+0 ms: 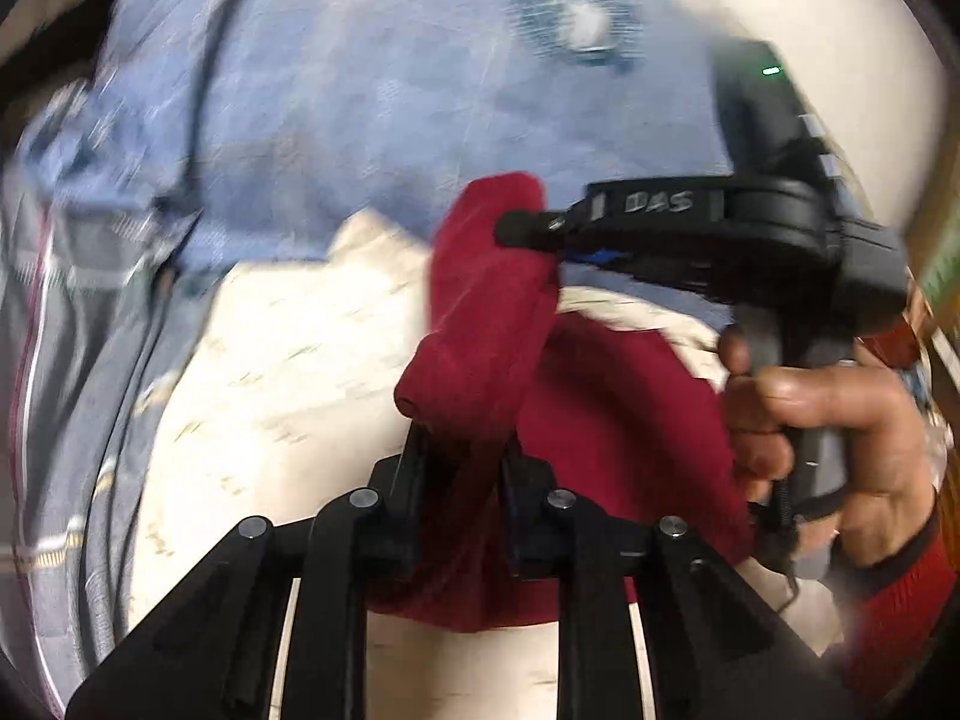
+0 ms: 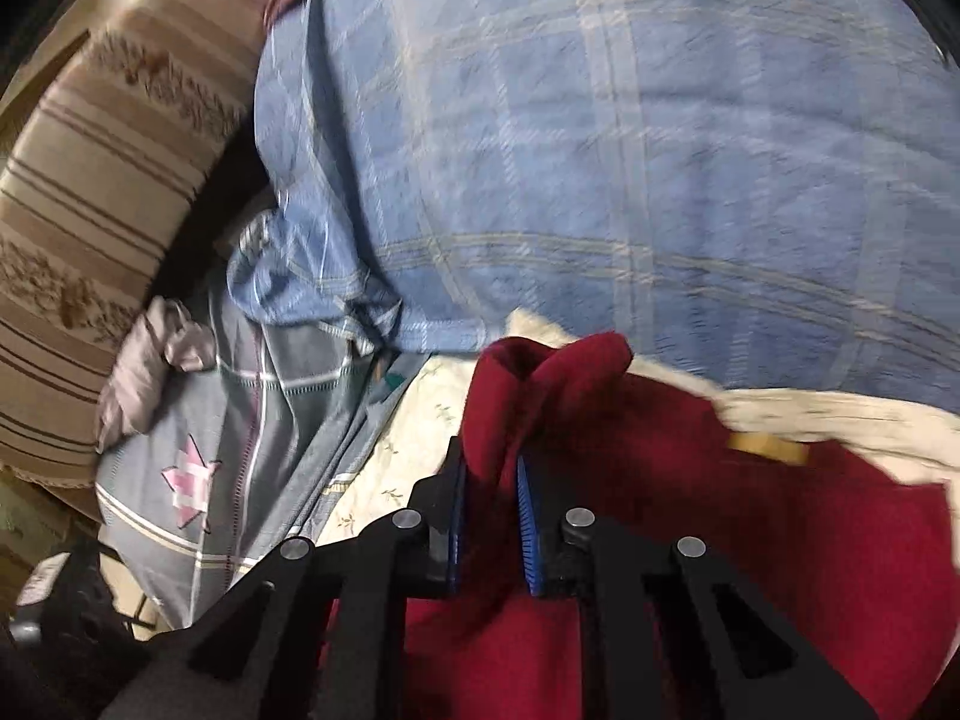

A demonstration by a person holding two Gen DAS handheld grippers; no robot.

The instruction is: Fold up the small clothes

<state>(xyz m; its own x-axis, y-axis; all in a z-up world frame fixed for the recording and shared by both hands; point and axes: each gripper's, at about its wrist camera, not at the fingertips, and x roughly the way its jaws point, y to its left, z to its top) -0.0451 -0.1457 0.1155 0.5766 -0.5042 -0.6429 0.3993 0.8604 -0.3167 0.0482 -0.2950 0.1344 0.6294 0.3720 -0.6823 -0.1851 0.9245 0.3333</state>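
Bunched red knit garment (image 1: 480, 312) is pinched by left gripper (image 1: 462, 450) and right gripper (image 2: 492, 480), over blue checked sheet (image 2: 660, 180).

Blue checked sheet (image 2: 600, 150), striped cushion (image 2: 90, 210), grey bedding (image 2: 252, 420)

**Bed's pretty loaded up**

So it's all sitting on a bed with a cream sheet (image 1: 288, 360) that has a tiny sprig print. A big blue checked blanket (image 2: 600, 150) is spread over the far part, with some round blue-and-white motif (image 1: 576, 12) on it, too blurry to make out. On the left there's a grey checked cover (image 2: 240, 450) with a pink star patch, rumpled against the blue one. A dark red garment (image 2: 810, 540) lies partly on the sheet.
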